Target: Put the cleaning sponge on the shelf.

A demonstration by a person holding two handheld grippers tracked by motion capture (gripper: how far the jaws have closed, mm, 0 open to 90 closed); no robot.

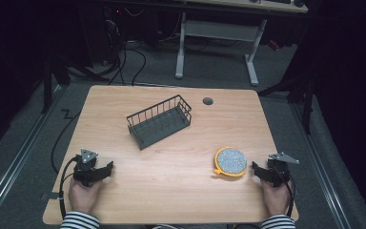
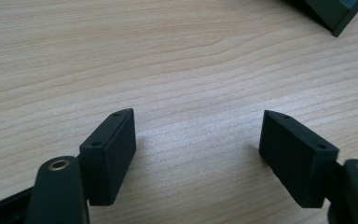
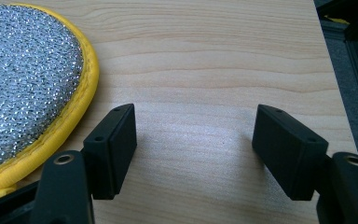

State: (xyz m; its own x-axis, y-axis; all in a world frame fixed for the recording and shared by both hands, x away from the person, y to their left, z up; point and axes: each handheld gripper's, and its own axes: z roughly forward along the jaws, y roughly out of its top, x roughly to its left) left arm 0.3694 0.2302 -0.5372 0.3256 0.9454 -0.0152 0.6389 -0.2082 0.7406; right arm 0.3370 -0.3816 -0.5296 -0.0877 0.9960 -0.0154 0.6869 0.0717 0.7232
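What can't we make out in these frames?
- Scrubber pad: right gripper view, cut off by the left and top edges; underside hidden.
- Wire basket: left gripper view, one corner in frame.
- Dark round spot on the table: high view, too small to identify.

Open wood between the spread jaws of the left gripper [image 1: 106,170], nothing in the gap. Bare surface [image 1: 171,176] from there across to the round scouring pad [image 1: 230,161]. Wire basket [image 1: 160,121] standing diagonally mid-surface, blocking a straight reach toward the far edge. Free strips either side of the basket. Scouring pad just beside the right gripper [image 1: 256,170], off to one side of its wide-apart jaws; clear wood straight ahead between them. Small dark grommet [image 1: 208,101] near the far edge
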